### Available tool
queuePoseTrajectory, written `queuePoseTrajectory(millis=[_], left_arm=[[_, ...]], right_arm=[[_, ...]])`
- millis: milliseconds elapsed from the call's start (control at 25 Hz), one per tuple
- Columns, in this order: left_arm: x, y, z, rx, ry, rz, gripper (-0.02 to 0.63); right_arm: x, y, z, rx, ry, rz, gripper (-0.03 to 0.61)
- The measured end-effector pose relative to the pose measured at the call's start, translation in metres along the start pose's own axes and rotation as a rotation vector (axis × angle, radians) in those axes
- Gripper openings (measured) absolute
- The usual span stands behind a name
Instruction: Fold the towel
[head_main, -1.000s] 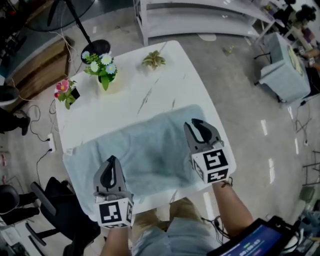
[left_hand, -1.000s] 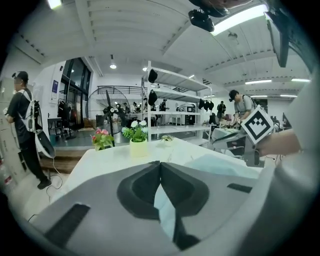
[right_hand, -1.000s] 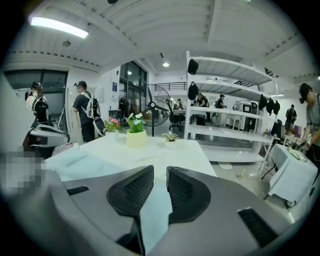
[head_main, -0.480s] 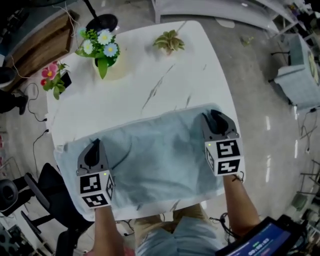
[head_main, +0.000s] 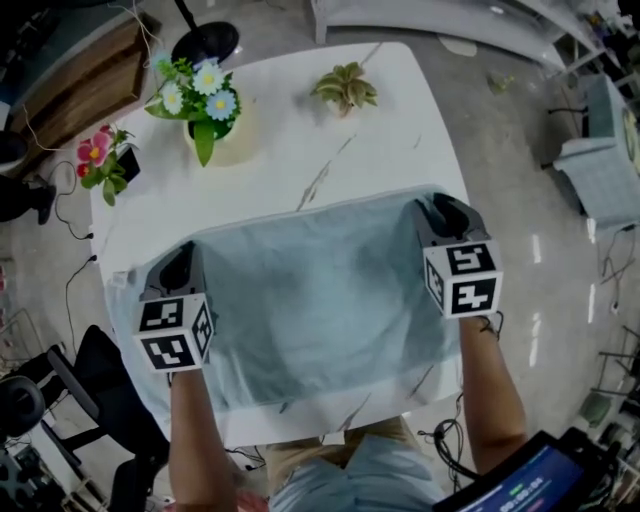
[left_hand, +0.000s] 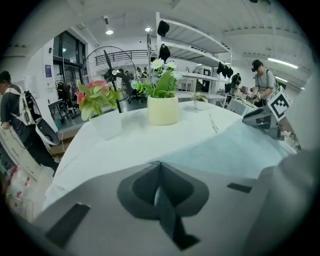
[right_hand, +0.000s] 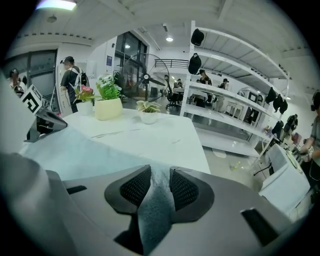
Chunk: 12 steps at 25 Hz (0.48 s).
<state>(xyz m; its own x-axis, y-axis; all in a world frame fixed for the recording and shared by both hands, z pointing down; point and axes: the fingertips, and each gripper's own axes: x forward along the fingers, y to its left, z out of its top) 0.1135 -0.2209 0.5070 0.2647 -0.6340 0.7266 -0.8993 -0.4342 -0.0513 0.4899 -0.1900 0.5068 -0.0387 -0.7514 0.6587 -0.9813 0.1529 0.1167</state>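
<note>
The towel (head_main: 320, 300), pale blue-grey, lies flat on the near half of the counter (head_main: 330, 150). Its long axis runs left to right across the person, and the far edge tilts a little, its right end farther away.

The left claw (head_main: 178, 268) sits at the towel's far left corner, clenched on a thin sliver of cloth. The right claw (head_main: 440, 208) sits at the far right corner. Its jaws have just been opening and stand partway apart, with a thick fold of towel filling the gap and touching both pads.

The counter is white with thin grey veins. On its far half stand a cream pot of white and blue flowers (head_main: 205, 110), pink flowers (head_main: 95, 160) at the left edge and a small green plant (head_main: 345, 88).

Around it are a grey floor (head_main: 520, 200), a black chair (head_main: 95, 390) at the left, white shelving (right_hand: 235, 100), a large fan (left_hand: 107, 65) and people standing in the background.
</note>
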Motion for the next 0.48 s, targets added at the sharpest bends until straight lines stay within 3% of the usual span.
queuePoseTrajectory(millis=[480], left_arm=[[0.021,-0.001,0.025,0.085,-0.039,0.049,0.006]], right_arm=[[0.022,-0.012,0.019,-0.024,-0.006,0.042,0.146]])
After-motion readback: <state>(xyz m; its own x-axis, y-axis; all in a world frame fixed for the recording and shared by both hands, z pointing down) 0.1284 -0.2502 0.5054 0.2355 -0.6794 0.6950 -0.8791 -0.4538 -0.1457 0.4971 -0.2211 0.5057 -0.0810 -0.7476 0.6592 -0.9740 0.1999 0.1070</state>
